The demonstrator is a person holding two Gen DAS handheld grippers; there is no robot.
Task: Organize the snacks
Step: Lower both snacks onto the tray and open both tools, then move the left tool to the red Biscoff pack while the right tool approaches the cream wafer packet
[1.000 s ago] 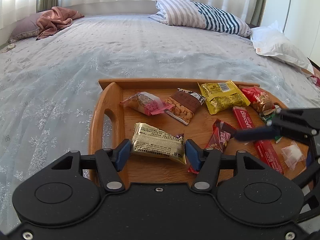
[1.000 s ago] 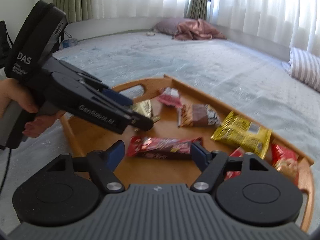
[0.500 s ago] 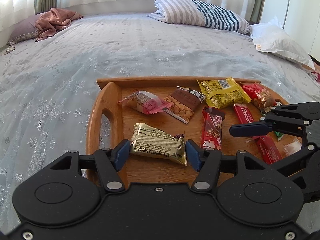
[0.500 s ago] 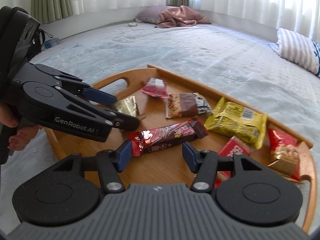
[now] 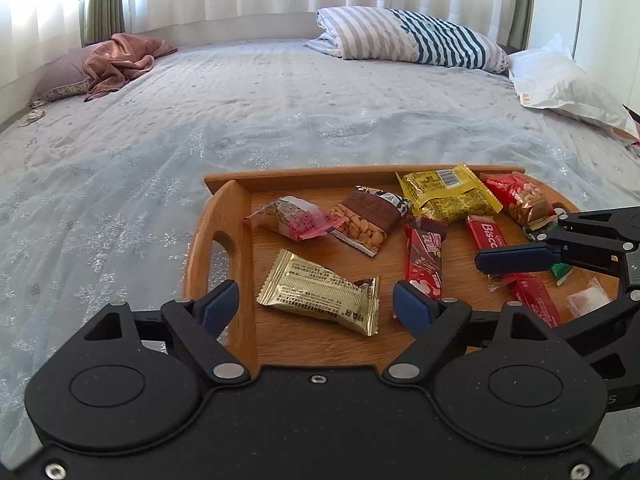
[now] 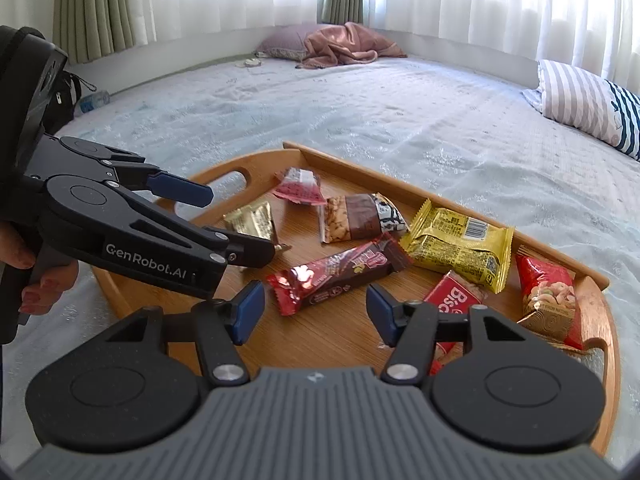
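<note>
I'm looking across a wide bed [image 5: 280, 112] under a pale patterned cover, a striped pillow [image 5: 412, 40] lying at its far side and a pink cloth [image 6: 344, 46] bunched up by the curtains. A wooden tray [image 5: 230, 216] with cut-out handles is sitting on the cover right in front of me, and all the snacks are lying loose on its floor. My left gripper [image 5: 316, 304] is hovering low over the near end of the tray; its jaws are opening, and the gold packet [image 5: 320, 292] is lying flat on the wood between the blue pads, with clear gaps on both sides, so it is released. My right gripper [image 6: 316, 308] is hanging over the middle of the tray with its jaws spread and nothing clamped; the dark red bar [image 6: 340, 276] is lying just ahead of its fingertips, untouched. Further back I'm seeing the yellow packet [image 5: 448, 198] against the far wall, the peanut bar [image 5: 368, 220] beside it, and the pink-and-white packet [image 5: 294, 218] nearest the handle. A red biscuit stick [image 6: 456, 300] is running under my right gripper, and a red nut bag [image 6: 552, 296] is resting at the tray's right end. From the right camera, a hand [image 6: 40, 280] is gripping the left tool's handle.
</note>
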